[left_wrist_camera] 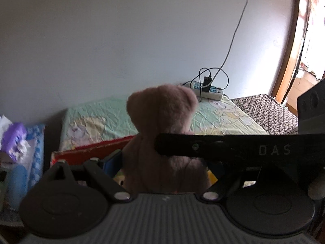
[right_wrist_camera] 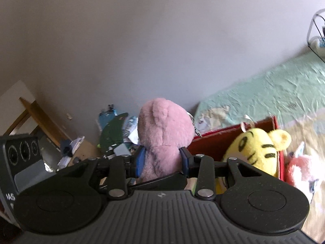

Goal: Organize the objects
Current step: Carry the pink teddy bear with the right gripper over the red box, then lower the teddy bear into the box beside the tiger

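The right gripper (right_wrist_camera: 163,159) grasps the pink plush bear (right_wrist_camera: 162,130) at its neck, aloft at 9 o'clock of the red box (right_wrist_camera: 213,142). The left gripper (left_wrist_camera: 162,158) stands released around it. A yellow tiger plush (right_wrist_camera: 256,148) already occupies the box; the bear's placement remains.

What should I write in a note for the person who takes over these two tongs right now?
Right tongs: shut on the pink plush bear, blue pads at both sides of its body, bear upright above the clutter.
Left tongs: open, holding nothing; the bear only stands in front of them.
Red box: the yellow tiger plush sits in it; a pink-white plush lies beside it on the bed.
Done: bear picked up.
Left: probably place the bear and the loose plush in the box.
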The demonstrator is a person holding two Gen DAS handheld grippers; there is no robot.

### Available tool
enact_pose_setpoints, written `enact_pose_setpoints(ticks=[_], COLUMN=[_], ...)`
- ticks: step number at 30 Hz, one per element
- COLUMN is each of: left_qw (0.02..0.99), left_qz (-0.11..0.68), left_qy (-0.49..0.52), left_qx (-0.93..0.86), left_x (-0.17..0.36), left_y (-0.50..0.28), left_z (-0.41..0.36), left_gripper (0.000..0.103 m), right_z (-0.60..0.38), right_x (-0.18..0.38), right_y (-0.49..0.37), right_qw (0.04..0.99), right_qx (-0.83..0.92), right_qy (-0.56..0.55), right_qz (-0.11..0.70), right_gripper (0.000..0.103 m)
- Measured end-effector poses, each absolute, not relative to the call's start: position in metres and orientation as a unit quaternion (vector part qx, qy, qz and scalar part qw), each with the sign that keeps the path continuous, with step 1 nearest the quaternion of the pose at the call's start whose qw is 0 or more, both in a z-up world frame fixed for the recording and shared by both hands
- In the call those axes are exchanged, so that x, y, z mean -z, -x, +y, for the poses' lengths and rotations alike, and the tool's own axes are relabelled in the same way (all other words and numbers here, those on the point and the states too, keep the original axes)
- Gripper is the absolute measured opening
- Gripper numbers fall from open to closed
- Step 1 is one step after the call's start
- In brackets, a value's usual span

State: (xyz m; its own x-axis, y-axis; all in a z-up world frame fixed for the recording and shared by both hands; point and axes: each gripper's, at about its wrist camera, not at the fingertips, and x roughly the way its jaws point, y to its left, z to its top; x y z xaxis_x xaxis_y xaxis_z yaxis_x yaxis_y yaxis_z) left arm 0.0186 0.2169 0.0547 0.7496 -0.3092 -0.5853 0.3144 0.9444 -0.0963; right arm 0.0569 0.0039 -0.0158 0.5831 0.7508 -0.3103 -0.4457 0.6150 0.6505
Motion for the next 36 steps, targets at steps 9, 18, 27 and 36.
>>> enact_pose_setpoints(ticks=[9,18,27,36], left_qw=[0.924,0.905,0.897,0.897], left_qz=[0.341,0.385,0.405,0.410], left_qy=[0.025,0.055,0.035,0.037], left_qx=[0.173,0.173,0.176,0.159], left_x=[-0.031,-0.002,0.019,0.025], left_y=[-0.040,-0.060,-0.058,-0.056], left_z=[0.221,0.222,0.215,0.224], left_gripper=[0.087,0.087,0.087,0.091], right_z=[0.011,0.013,0.027,0.041], right_x=[0.027,0.050,0.056,0.062], right_y=[-0.067,-0.085,-0.089,-0.093], right_qw=[0.860,0.846,0.854,0.862], right_qx=[-0.329,-0.305,-0.311,-0.308], right_qy=[-0.236,-0.230,-0.181,-0.142], right_qz=[0.312,0.371,0.376,0.377], right_gripper=[0.039,0.039,0.040,0.043])
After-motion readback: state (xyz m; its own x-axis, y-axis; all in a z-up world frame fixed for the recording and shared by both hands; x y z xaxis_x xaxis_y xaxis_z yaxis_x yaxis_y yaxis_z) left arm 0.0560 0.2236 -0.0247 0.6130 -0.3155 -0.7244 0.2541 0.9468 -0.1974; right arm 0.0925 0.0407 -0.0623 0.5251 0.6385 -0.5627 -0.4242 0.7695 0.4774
